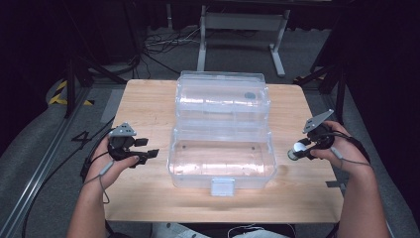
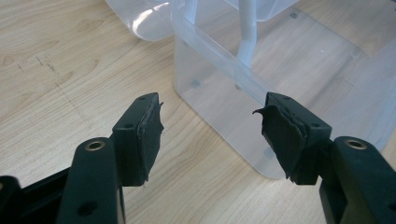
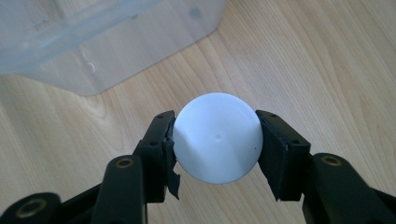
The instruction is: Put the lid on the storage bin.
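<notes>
Clear plastic box (image 1: 221, 157) (lid swung back) at the centre of the wooden table (image 1: 143, 99). Right gripper (image 3: 215, 140) — jaws clamped on a white ball (image 3: 216, 137) — just right of the box; left gripper (image 2: 210, 135), jaws apart, empty, near its left wall.

high view looks down; both gripper views sit close, sharing the clear box (image 1: 221, 148).

Light wood counter (image 1: 143, 106) sitting on a grey floor (image 1: 44, 134). Bunch of black cables (image 1: 158, 47) tangled on the floor behind it, next to a white metal stand (image 1: 242, 29). Yellow-black hazard tape (image 1: 62, 94) off to the left.
</notes>
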Demonstrator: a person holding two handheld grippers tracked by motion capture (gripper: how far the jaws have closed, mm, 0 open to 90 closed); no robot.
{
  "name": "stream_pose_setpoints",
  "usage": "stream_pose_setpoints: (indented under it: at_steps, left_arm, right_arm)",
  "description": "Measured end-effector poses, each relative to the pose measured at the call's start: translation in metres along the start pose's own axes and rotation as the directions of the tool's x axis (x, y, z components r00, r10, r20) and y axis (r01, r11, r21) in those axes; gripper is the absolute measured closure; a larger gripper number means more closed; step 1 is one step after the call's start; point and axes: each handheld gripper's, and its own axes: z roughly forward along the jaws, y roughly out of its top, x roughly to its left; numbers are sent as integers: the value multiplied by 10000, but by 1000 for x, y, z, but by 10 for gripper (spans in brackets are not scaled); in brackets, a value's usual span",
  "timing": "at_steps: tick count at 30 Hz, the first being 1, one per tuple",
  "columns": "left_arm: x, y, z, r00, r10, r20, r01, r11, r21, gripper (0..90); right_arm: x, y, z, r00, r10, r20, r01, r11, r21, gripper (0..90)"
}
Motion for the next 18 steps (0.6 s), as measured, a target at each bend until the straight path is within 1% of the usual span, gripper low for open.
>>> stream_pose_setpoints:
  at_steps: [4, 6, 8, 11, 12, 13, 15, 16, 18]
  left_arm:
    - [0, -2, 0, 10000, 3, -35, -3, 10000, -7, 384]
    - [0, -2, -1, 10000, -24, -31, 24, 10000, 25, 384]
    - [0, -3, -1, 10000, -69, -59, 69, 10000, 4, 384]
    - [0, -4, -2, 10000, -66, -72, 66, 10000, 12, 384]
    - [0, -5, -2, 9999, -121, -90, 121, 9999, 22, 384]
    - [0, -5, -2, 9999, -56, -102, 56, 10000, 19, 384]
    - [-1, -6, -3, 9998, -172, -99, 172, 9998, 26, 383]
    - [0, -6, -3, 9999, -119, -119, 120, 9999, 45, 383]
    - [0, -7, -3, 9999, -101, -132, 101, 9999, 53, 383]
  right_arm:
    - [4, 3, -5, 9995, -257, -156, 255, 9996, -116, 505]
    - [5, 4, -6, 9995, -260, -161, 259, 9996, -106, 505]
    - [8, 6, -8, 9988, -436, -207, 433, 9989, -158, 505]
    - [9, 7, -10, 9985, -508, -215, 504, 9986, -177, 505]
    - [10, 8, -11, 9984, -525, -207, 521, 9984, -212, 505]
    - [10, 9, -11, 9982, -572, -196, 568, 9981, -237, 505]
    - [12, 11, -14, 9973, -711, -203, 704, 9969, -342, 505]
    - [12, 11, -14, 9973, -711, -203, 704, 9969, -342, 505]
    - [15, 14, -16, 9956, -917, -215, 906, 9949, -443, 506]
